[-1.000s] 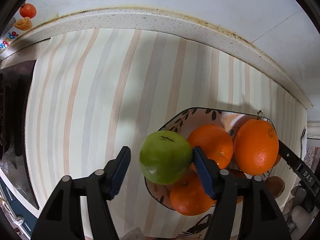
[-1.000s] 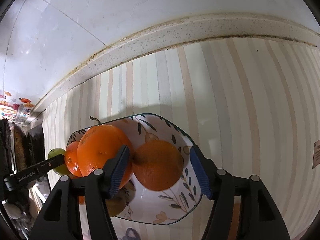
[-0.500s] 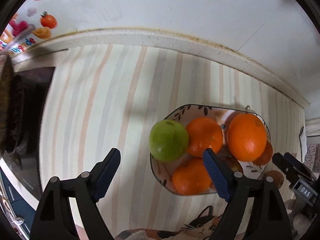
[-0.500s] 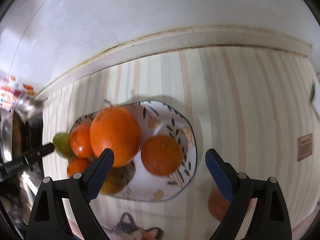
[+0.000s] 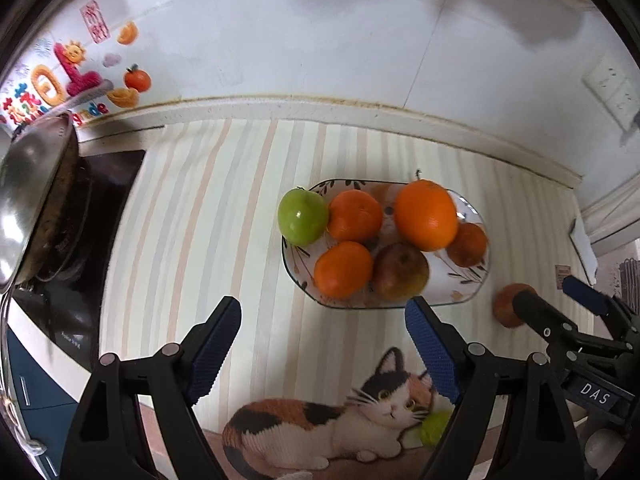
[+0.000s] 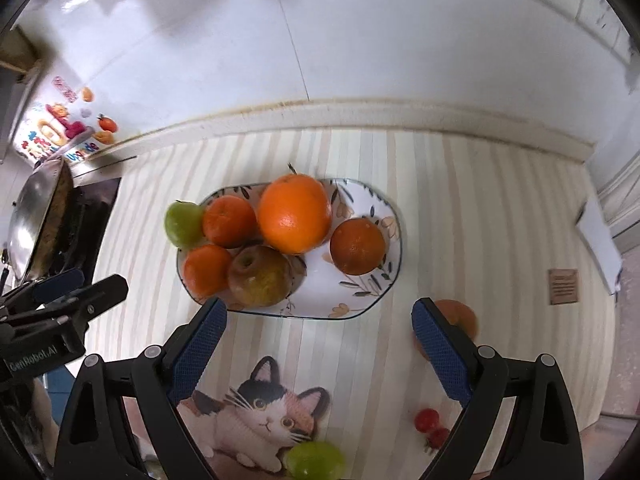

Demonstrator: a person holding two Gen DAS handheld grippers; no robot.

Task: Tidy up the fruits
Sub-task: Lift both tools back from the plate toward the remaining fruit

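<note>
A leaf-patterned oval plate (image 5: pixel 460 292) (image 6: pixel 360 296) on the striped mat holds several fruits: a green apple (image 5: pixel 303 217) (image 6: pixel 184 224) on its left rim, a large orange (image 5: pixel 426 215) (image 6: pixel 295 213), smaller oranges (image 5: pixel 343 269) (image 6: pixel 357 246) and a brownish apple (image 5: pixel 401 271) (image 6: pixel 260 276). One orange fruit (image 5: pixel 506 304) (image 6: pixel 460 316) lies on the mat right of the plate. My left gripper (image 5: pixel 322 348) is open and empty, in front of the plate. My right gripper (image 6: pixel 316 344) is open and empty, also in front of it.
A steel wok (image 5: pixel 28 200) sits on a black stove (image 5: pixel 80 248) at the left. The mat (image 6: pixel 500 220) carries a printed cat (image 6: pixel 260 420) near the front edge, with small red fruits (image 6: pixel 428 424) and a green one (image 6: pixel 316 460) there. The wall (image 5: pixel 320 40) rises behind.
Both grippers opened wider and pulled back and up from the plate. The green apple and the small orange stay on the plate, released.
</note>
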